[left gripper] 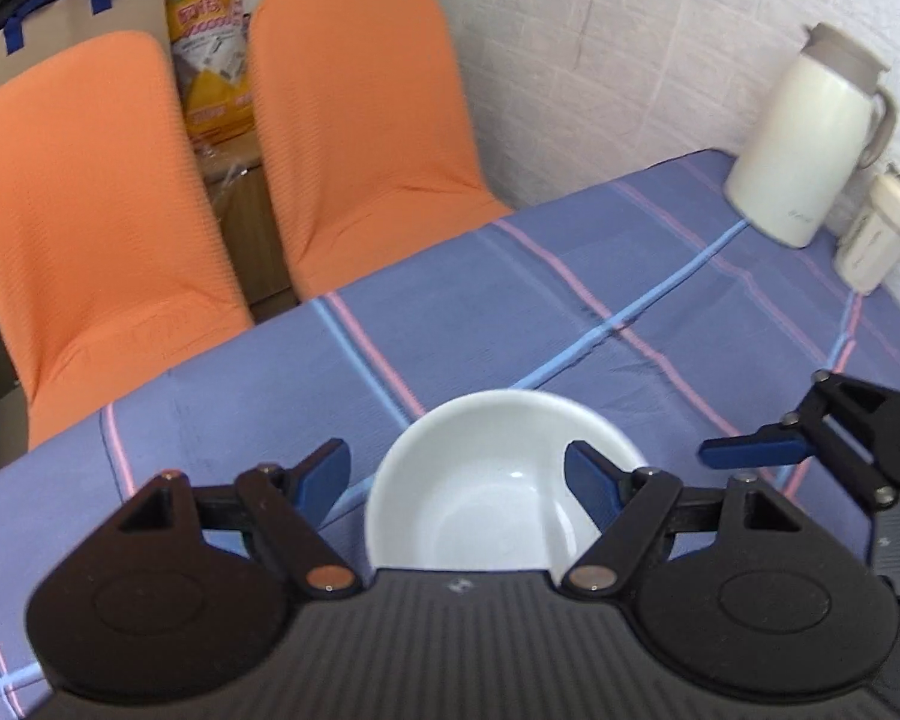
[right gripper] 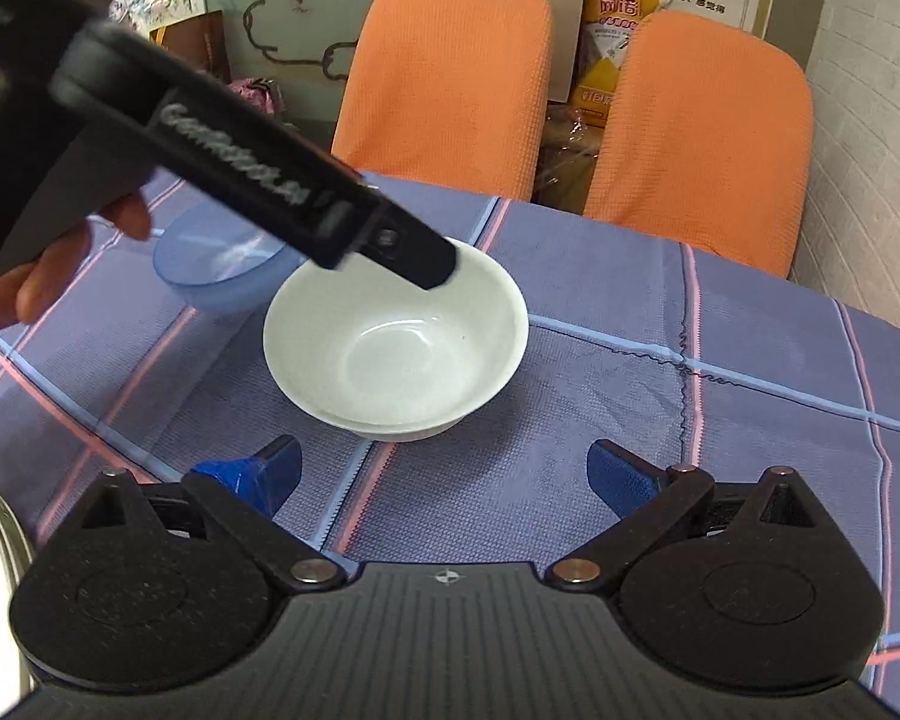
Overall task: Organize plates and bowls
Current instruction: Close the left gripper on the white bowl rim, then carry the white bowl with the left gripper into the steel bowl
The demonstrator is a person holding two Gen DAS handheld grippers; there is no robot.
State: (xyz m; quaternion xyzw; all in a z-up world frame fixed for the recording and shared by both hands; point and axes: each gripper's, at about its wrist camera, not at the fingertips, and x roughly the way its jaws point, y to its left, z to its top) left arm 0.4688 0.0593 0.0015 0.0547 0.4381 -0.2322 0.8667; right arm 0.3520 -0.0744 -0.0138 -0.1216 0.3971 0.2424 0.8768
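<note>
- Left claw (left gripper: 459,477) spread, straddling near rim of white bowl (left gripper: 498,480); pads not yet pressing.
- Right claw (right gripper: 444,471) spread, empty, short of bowl.
- Bowl sits on counter (right gripper: 630,396), blue bowl (right gripper: 222,264) just beside.
- Judgement: seat one pad inside rim, then close.

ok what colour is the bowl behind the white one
Translucent blue bowl, seen best in the right wrist view, beside the white bowl.

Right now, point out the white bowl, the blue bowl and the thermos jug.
white bowl (right gripper: 402,354): right wrist view, inner floor.
blue bowl (right gripper: 210,267): right wrist view, inside, near the rim.
thermos jug (left gripper: 804,138): left wrist view, body.
</note>
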